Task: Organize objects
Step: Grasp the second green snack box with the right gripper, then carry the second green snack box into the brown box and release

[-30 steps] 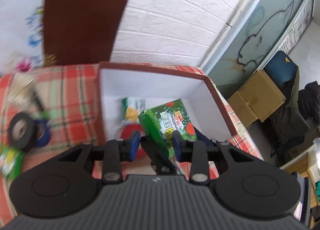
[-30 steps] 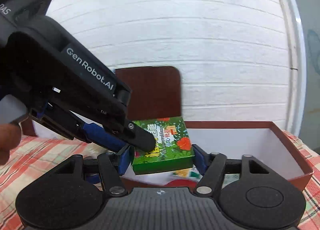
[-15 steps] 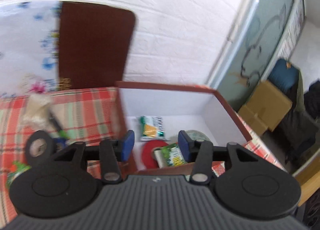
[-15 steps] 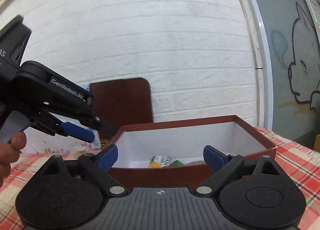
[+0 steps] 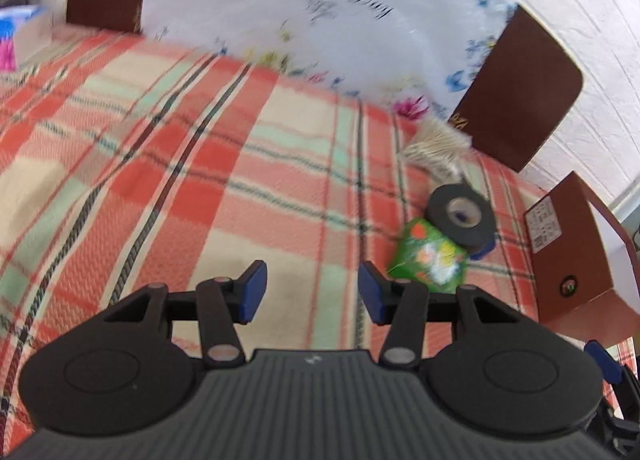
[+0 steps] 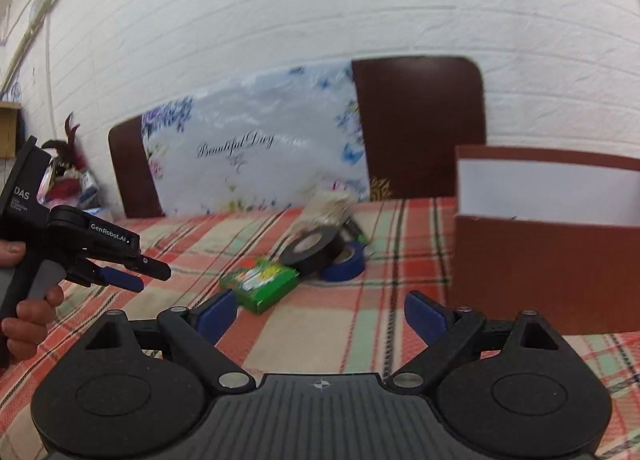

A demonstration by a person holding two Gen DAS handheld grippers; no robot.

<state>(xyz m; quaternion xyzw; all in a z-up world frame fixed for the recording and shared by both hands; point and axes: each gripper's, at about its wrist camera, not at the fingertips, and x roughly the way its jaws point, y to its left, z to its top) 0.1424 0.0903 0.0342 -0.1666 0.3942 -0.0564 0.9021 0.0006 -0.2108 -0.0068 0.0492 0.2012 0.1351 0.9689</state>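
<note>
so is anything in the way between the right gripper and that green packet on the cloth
Nothing visible. The right gripper is open, and only bare plaid tablecloth lies between it and the green packet. The black tape roll sits behind the packet, not in the path.

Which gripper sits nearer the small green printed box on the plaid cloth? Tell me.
Left, probably. The left gripper hangs open just beside the small green printed box, which lies by its right finger. The right gripper, also open, faces the box from slightly farther back.
</note>
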